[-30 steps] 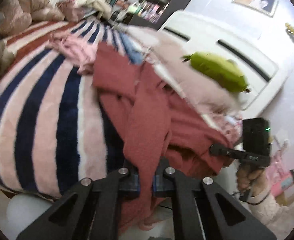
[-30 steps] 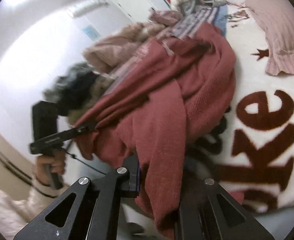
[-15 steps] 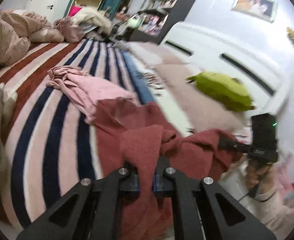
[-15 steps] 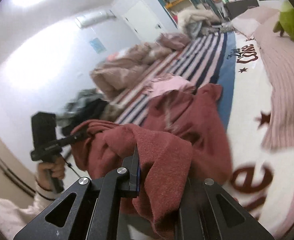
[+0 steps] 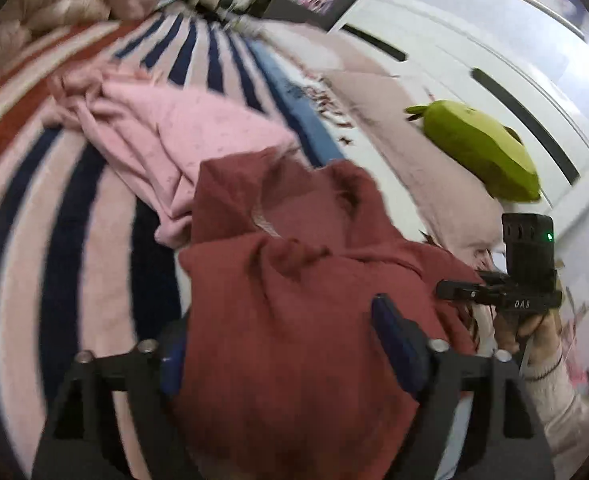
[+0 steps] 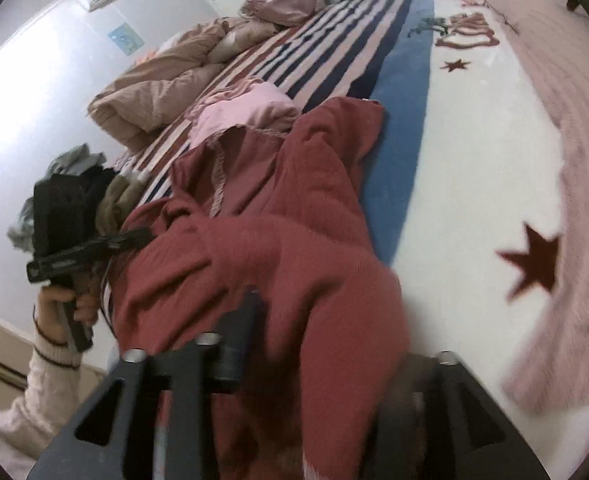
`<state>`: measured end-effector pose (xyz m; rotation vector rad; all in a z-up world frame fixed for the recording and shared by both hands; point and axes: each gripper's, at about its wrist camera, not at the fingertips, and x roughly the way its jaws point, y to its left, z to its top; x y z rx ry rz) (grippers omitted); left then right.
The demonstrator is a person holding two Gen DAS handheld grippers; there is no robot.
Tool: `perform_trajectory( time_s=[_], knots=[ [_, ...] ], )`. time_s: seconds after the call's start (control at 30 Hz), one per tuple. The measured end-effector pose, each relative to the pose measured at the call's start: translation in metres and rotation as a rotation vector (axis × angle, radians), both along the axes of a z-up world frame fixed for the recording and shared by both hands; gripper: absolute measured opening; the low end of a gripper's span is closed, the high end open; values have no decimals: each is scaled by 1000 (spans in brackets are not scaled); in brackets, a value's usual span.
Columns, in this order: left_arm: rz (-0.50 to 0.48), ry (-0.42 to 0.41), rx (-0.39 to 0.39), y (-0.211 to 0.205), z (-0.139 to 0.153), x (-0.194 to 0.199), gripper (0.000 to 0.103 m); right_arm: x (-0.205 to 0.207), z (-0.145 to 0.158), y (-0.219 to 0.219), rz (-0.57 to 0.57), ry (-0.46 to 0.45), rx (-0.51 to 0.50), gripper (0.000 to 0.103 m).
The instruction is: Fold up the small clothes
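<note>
Two hand-held grippers spread wide, holding nothing: left hand-held gripper [image 5: 278,340] and right hand-held gripper [image 6: 326,344], each with dark red garment [image 5: 294,280] bunched loose between fingers. Garment lies on striped blanket [image 5: 74,208] on bed, overlapping pink garment [image 5: 182,136]. Green plush [image 5: 478,148] near headboard.

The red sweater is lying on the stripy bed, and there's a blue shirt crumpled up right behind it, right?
Almost. The red sweater does lie on the stripy bed, but the crumpled garment right behind it is pink, not blue. The left wrist view shows it clearly. The only blue nearby is a stripe of the blanket.
</note>
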<state>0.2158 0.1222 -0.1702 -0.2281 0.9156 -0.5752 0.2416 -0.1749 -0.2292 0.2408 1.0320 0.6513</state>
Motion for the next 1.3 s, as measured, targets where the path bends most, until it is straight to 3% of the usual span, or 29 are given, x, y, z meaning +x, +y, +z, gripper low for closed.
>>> perform_trajectory(
  time_s=[0.03, 0.07, 0.17, 0.27, 0.4, 0.5, 0.53, 0.57, 0.63, 0.7, 0.77, 0.83, 0.9, 1.0, 1.13, 1.23, 1.3],
  knots=[
    [-4, -14, 14, 3, 6, -13, 79, -12, 5, -2, 4, -17, -18, 56],
    [2, -19, 26, 6, 9, -23, 80, -21, 9, -4, 6, -29, -31, 57],
    [22, 3, 55, 17, 7, -61, 81, -55, 17, -12, 10, -57, -69, 58],
    [19, 54, 32, 19, -11, -96, 81, -87, 13, -11, 22, -77, -98, 58],
    [6, 120, 54, 2, -45, -131, 80, -104, -5, -7, 49, -18, -27, 58],
    [20, 92, 68, -9, -51, -144, 79, -111, -16, -3, 39, -2, 29, 60],
    [25, 92, 63, -12, -51, -145, 69, -112, -15, -1, 44, -8, 41, 59],
    [30, 94, 54, -14, -51, -146, 53, -114, -13, 1, 54, -13, 57, 57],
    [30, 98, 67, -25, -55, -146, 40, -118, -8, 8, 82, -24, 82, 54],
    [30, 60, 167, -38, -58, -149, 30, -122, -5, 18, 106, -42, 73, 54],
    [43, 36, 229, -43, -55, -151, 3, -125, -7, 27, 114, -36, 63, 52],
    [34, 35, 162, -40, -45, -153, 3, -123, -8, 26, 90, -32, 84, 45],
    [30, -8, 170, -41, -30, -157, 3, -120, -5, 19, 57, -44, 115, 38],
    [36, -82, 131, -34, 1, -156, 3, -111, 1, 10, -4, -67, 113, 5],
    [77, -206, 146, -20, 45, -134, 3, -95, 20, 2, -56, -130, 147, 2],
    [111, -255, 116, -8, 75, -96, 3, -71, 46, 5, -55, -187, 167, 1],
    [149, -279, 157, -3, 86, -65, 3, -46, 63, 14, -45, -218, 156, 1]
  ],
)
